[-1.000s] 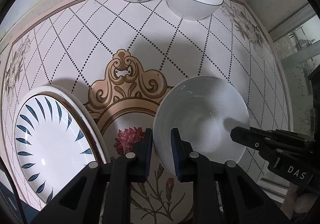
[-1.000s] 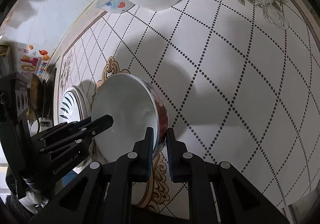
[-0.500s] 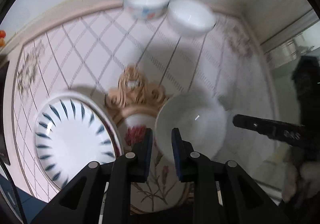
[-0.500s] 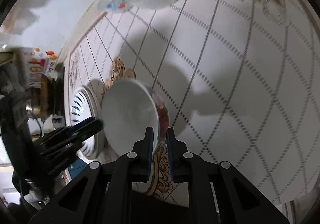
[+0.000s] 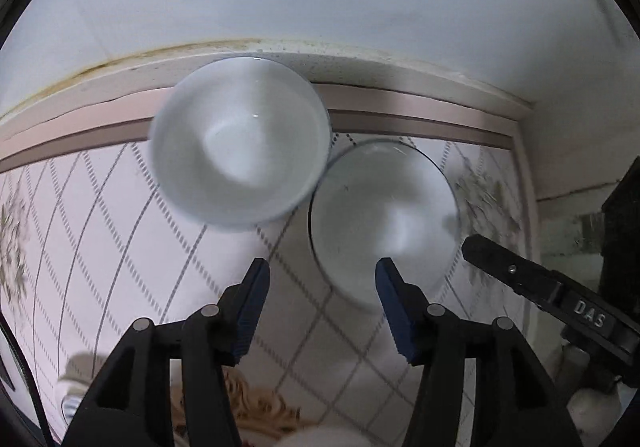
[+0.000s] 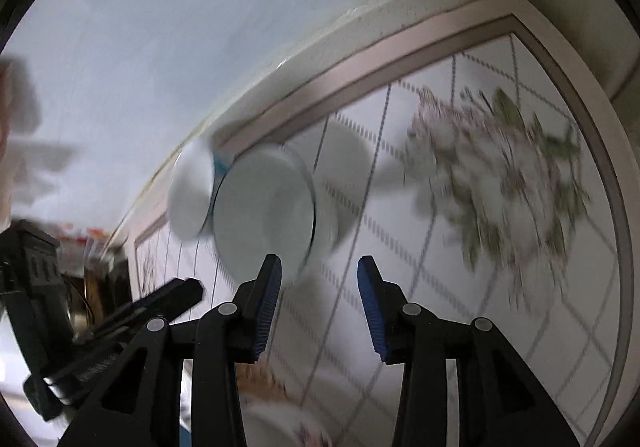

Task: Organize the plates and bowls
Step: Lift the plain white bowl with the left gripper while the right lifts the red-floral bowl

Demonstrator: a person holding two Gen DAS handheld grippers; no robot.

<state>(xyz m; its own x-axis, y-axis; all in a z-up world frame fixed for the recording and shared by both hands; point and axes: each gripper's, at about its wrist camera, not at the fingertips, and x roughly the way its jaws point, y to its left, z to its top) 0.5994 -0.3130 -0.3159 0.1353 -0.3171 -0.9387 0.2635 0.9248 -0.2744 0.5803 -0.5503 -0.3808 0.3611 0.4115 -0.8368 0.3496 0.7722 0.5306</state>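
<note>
Your left gripper (image 5: pixel 320 273) and right gripper (image 6: pixel 318 279) both stood apart, empty. The two bowls (image 5: pixel 240 143) (image 5: pixel 384 215) sat touching at frame centre. A hasty approach risked knocking them together.

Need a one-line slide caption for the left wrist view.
Open left gripper faces two white bowls, left bowl and right bowl, by the wall on a tiled counter.

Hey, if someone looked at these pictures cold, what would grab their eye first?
Two pale bowls side by side at the back of the patterned tabletop, near the wall: the left bowl and the dark-rimmed bowl to its right. Then the open left gripper and open right gripper, both empty in front of them.
</note>
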